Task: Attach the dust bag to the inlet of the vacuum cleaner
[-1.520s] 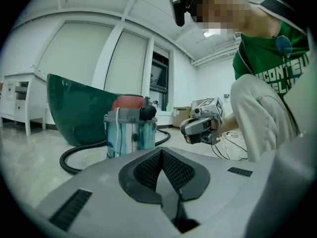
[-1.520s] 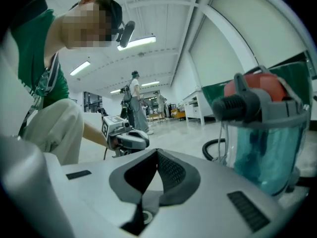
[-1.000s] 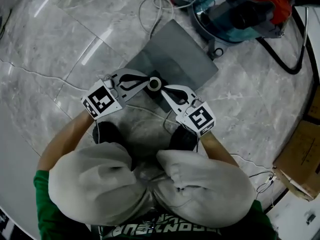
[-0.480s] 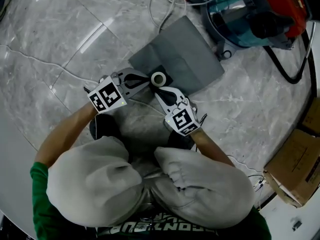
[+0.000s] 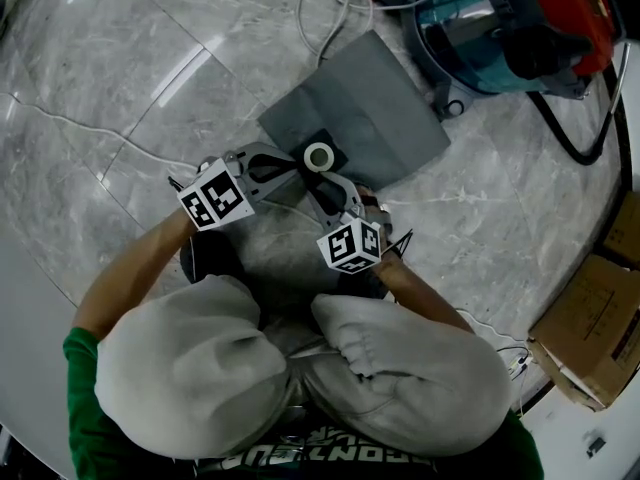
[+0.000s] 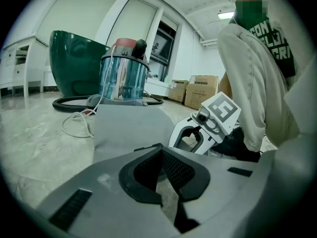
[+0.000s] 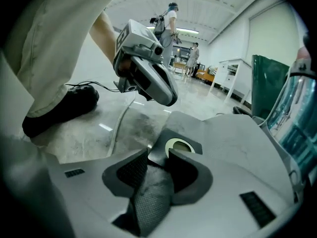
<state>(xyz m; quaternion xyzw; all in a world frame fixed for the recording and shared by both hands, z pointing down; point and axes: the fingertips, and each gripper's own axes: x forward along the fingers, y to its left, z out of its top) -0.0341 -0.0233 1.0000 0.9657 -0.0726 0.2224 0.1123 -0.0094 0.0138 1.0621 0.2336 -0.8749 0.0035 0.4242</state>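
The dust bag (image 5: 370, 98) is pinched by the left claw (image 6: 161, 152). The right claw (image 7: 159, 157), just opened, is spread around its collar (image 5: 335, 143).

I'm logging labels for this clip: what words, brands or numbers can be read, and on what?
Green shirt: white lettering, creased and cut off, unreadable.
Marker cubes: square patterns only, no words.
Dust bag, vacuum cleaner, cardboard boxes: no legible print.

Probably a lab or workshop hall: polished marble floor (image 5: 120, 88), stacked cardboard boxes (image 6: 200, 90), a white desk (image 7: 233, 71), strip ceiling lights (image 6: 225, 15), people (image 7: 171, 21) standing far off.
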